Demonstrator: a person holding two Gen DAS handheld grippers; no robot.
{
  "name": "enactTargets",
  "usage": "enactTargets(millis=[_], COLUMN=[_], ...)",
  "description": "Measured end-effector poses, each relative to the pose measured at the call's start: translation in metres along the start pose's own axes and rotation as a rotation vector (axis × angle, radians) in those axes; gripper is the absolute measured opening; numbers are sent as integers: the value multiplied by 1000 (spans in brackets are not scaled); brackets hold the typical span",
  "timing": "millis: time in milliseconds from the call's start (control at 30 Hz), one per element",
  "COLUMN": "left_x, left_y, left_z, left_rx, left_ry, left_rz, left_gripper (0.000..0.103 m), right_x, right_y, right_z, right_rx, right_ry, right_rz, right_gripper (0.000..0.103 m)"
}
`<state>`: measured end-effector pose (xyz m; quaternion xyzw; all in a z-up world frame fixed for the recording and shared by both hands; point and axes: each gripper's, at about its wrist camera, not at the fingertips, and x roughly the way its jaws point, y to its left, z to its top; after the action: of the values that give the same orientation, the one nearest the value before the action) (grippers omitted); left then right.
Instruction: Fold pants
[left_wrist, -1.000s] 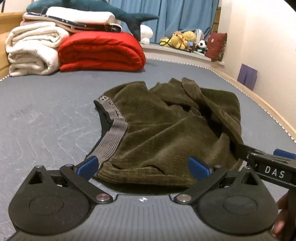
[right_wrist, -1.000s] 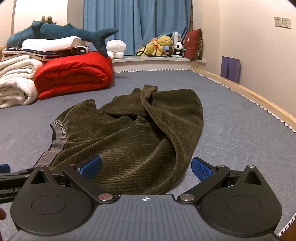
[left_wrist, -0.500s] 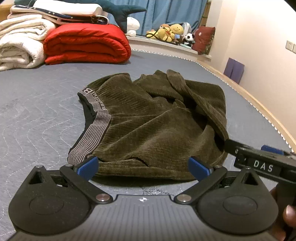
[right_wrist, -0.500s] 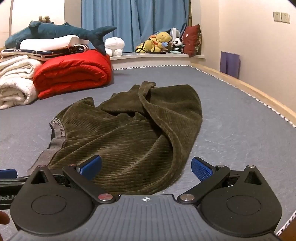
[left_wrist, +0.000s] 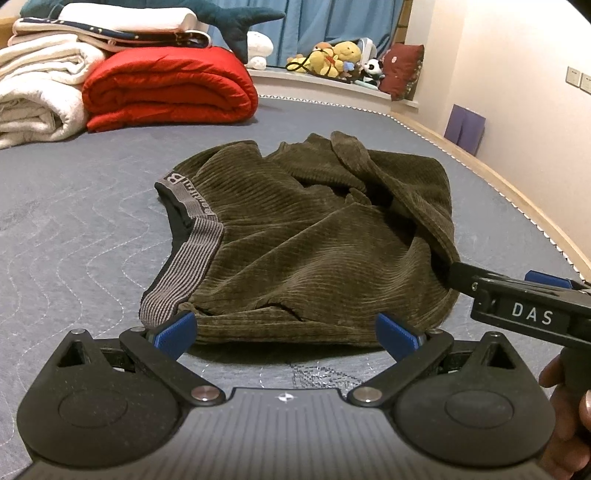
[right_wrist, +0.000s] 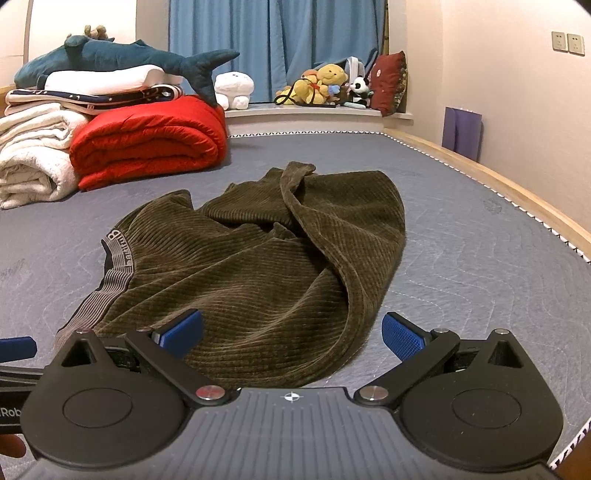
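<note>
- left gripper has its jaws spread wide, nothing between the blue pads, hovering low at the near hem of the pants.
- left pad sits just beside the end of the grey striped waistband; whether it touches cannot be told.
- right gripper also has its jaws wide apart and empty, with the pants' near edge lying between its pads.
- seen from the left wrist, the right gripper comes in from the right, its tip at the pants' right edge.
- the pants, olive corduroy, lie crumpled in a heap in the middle of the grey quilted mattress, waistband to the left, one leg flopped across the top.
- well behind them, a red duvet beside white blankets, a plush shark on top of the pile.
- soft toys sit on the ledge in front of the blue curtains.
</note>
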<state>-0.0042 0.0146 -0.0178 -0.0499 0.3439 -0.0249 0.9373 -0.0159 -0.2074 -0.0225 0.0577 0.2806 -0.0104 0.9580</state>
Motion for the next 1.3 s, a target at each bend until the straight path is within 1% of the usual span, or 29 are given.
enactTargets(millis=[200,333,467,567,700,767,900,1033,1300], left_x=[0,-3,-5,-6,-7,-6,-1,-1,2], left_y=[-3,-4,-5,-5,-4,-3,1,-2,1], left_z=[-1,-1,-1,-2,-1,-1,0,-1,-2], left_rx=[11,18,23,20,7,6,-29,-6,-13], left_ry=[10,-15,-36,-57,-62,-57,-7,-4,12], left_rz=[-6,7,15,32,45,53,16,37,51], left_gripper=[103,103,100,99,99,99,99,99,99], right_x=[0,0,0,-1,-2,-2,-2,-2,-2], right_y=[3,3,4,5,5,5,5,5,5], right_z=[0,0,0,0,0,0,0,0,0], right_rx=[-10,-12,-18,-21,-21,-21,-22,-27,-24], right_ry=[4,1,0,-3,-7,-7,-7,-5,-6], right_rz=[-3,-2,-5,-7,-5,-4,-4,-2,-1], right_gripper=[102,102,102,102,102,102,101,99,99])
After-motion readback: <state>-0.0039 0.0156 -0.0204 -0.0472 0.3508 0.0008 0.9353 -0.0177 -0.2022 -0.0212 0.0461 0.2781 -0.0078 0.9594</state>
